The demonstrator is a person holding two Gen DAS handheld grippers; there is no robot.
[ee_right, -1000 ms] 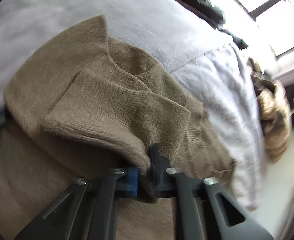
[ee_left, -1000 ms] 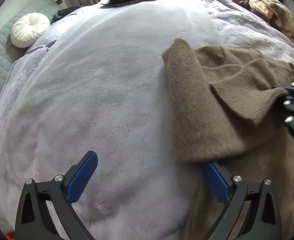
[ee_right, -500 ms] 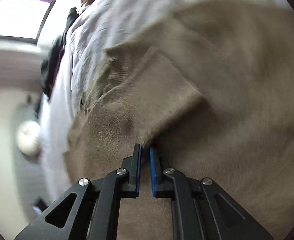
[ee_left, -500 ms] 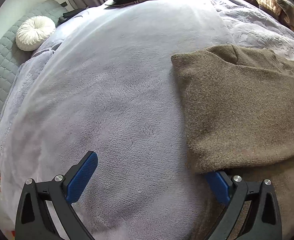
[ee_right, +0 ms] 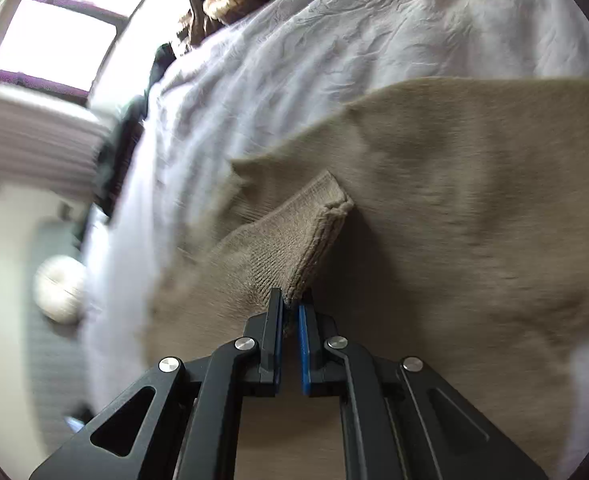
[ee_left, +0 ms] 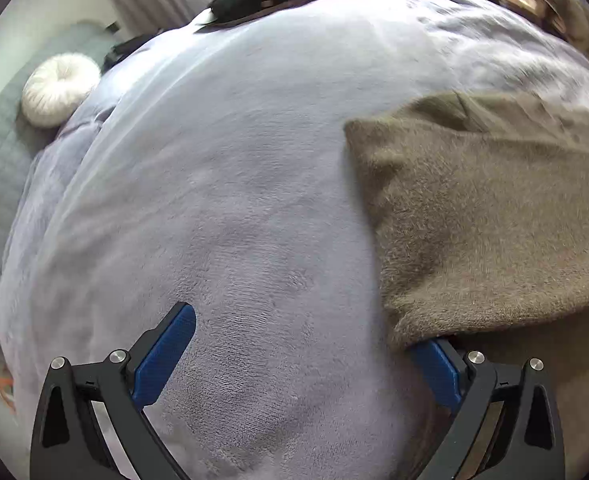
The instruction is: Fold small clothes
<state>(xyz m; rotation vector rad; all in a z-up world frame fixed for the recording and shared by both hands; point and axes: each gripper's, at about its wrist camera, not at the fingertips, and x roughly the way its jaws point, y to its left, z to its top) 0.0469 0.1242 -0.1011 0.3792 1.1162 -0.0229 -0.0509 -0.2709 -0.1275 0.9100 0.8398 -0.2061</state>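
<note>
Presently a brown knit sweater [ee_right: 474, 184] is spread on the lavender fleece blanket [ee_left: 222, 184]. Its ribbed cuff [ee_right: 306, 240] is pinched between the closed right gripper [ee_right: 290, 308], apparently for folding the sleeve inward. The left gripper [ee_left: 302, 344] is spread wide, one finger tucked under the sweater's edge.

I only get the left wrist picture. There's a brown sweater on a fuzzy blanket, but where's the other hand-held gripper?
Observer: The right hand-held gripper is shut on the ribbed cuff of the sweater, which your view does not show.
Visitor: Is the cuff lying flat?
Observer: No. It rises from the jaws in a folded flap over the sweater's body.
Visitor: And my side, the left hand-held gripper?
Observer: Your left hand-held gripper is open; the sweater's edge drapes over one blue finger. The right view adds a bright window beyond the bed.
</note>
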